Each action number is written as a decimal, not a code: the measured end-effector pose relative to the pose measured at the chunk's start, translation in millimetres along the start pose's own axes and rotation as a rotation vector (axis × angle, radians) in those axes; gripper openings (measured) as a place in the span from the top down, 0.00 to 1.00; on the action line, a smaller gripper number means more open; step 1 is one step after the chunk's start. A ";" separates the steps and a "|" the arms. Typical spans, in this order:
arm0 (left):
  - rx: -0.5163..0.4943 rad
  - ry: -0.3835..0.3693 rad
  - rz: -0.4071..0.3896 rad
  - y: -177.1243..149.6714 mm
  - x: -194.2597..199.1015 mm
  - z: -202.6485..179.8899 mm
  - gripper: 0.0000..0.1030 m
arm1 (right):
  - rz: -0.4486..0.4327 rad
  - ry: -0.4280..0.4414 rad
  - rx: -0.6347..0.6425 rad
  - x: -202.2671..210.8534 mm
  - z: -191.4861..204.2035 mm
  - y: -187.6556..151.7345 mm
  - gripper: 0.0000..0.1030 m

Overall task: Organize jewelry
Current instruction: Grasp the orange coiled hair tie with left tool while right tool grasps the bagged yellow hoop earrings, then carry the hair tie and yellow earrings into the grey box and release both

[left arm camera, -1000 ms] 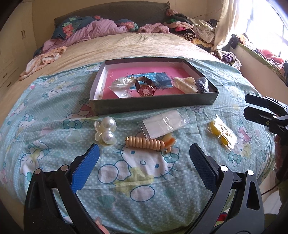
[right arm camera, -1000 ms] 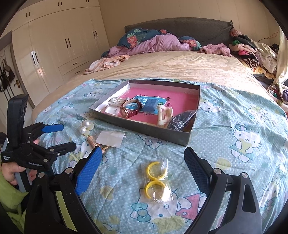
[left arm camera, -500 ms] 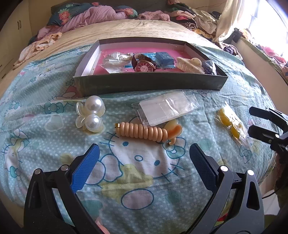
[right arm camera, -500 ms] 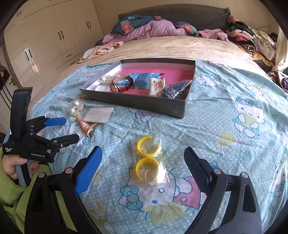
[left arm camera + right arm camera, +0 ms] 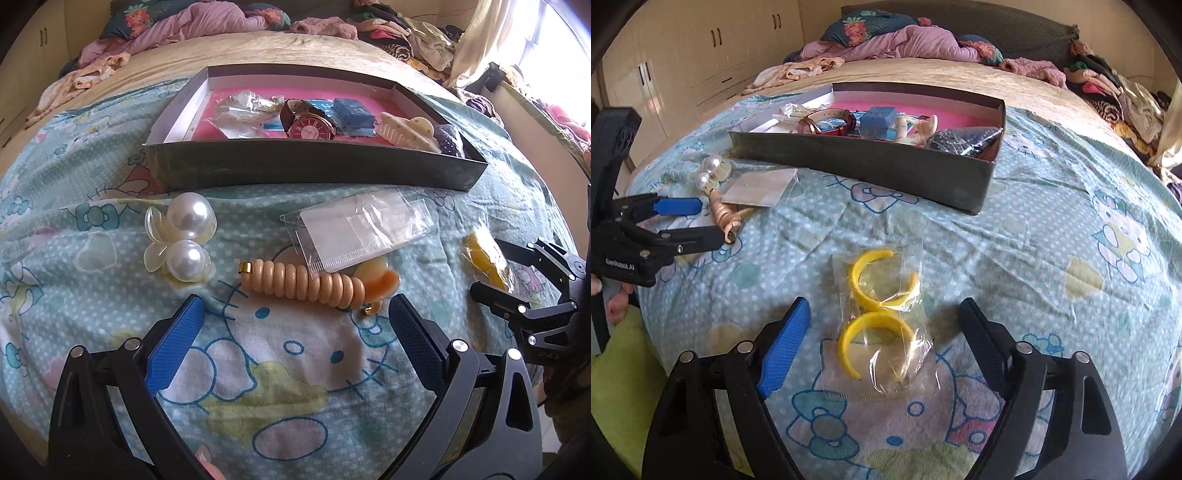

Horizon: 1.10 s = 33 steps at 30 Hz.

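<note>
A grey box (image 5: 306, 166) with a pink floor sits on the bed and holds a watch (image 5: 308, 125), a blue packet, a cream hair claw and a dark pouch. My left gripper (image 5: 295, 314) is open just short of a peach coil hair tie (image 5: 303, 282). A pearl clip (image 5: 181, 236) and a clear packet (image 5: 362, 229) lie beside it. My right gripper (image 5: 882, 317) is open around a clear bag of yellow hoop earrings (image 5: 882, 314), which also shows in the left wrist view (image 5: 487, 264). The box also shows in the right wrist view (image 5: 871, 162).
The items lie on a Hello Kitty blanket (image 5: 1052, 240). Piled clothes and bedding (image 5: 207, 22) lie at the head of the bed. White wardrobes (image 5: 701, 48) stand at the left. The bed edge falls away at the right of the left wrist view.
Both grippers have moved forward and down toward the blanket. The left has closed in on the coil hair tie, the right on the bag of yellow hoops. Both stay open.
</note>
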<state>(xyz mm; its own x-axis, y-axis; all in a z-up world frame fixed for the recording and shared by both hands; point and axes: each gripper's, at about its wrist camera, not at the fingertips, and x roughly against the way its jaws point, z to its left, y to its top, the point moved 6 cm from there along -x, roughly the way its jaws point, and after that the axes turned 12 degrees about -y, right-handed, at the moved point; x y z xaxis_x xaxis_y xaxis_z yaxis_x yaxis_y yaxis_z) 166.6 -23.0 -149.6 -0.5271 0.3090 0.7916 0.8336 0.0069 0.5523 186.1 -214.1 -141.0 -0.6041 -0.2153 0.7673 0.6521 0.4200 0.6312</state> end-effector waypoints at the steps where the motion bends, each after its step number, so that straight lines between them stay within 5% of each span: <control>1: 0.001 0.001 -0.001 0.7 -1.2 0.3 0.09 | -0.008 0.017 0.003 0.4 2.3 0.4 0.44; 2: 0.000 0.004 -0.003 1.8 -2.4 0.5 0.09 | -0.013 0.031 0.000 0.1 3.2 0.9 0.55; 5: -0.001 0.009 -0.010 4.0 -5.5 1.3 0.09 | -0.019 0.076 -0.014 1.1 6.1 3.1 0.61; 14: -0.006 0.045 -0.011 7.2 -11.4 0.3 0.11 | -0.027 0.159 -0.017 11.6 20.6 12.6 0.61; 17: -0.016 0.033 -0.024 8.5 -8.8 -2.0 0.33 | -0.034 0.166 -0.011 16.5 24.2 16.1 0.61; 20: -0.021 0.015 -0.029 7.5 -6.0 -4.3 0.37 | -0.045 0.166 -0.008 21.7 25.8 20.9 0.61; 33: -0.018 -0.067 -0.046 -6.1 30.2 -15.4 0.38 | -0.116 0.166 0.004 55.8 28.0 42.2 0.61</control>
<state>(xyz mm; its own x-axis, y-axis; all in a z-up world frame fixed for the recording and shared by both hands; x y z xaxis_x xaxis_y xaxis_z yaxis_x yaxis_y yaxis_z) 143.1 -28.3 -125.0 -0.5519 0.3718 0.7464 0.8053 0.0054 0.5928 167.1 -183.7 -74.7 -0.5910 -0.4048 0.6977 0.5805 0.3871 0.7163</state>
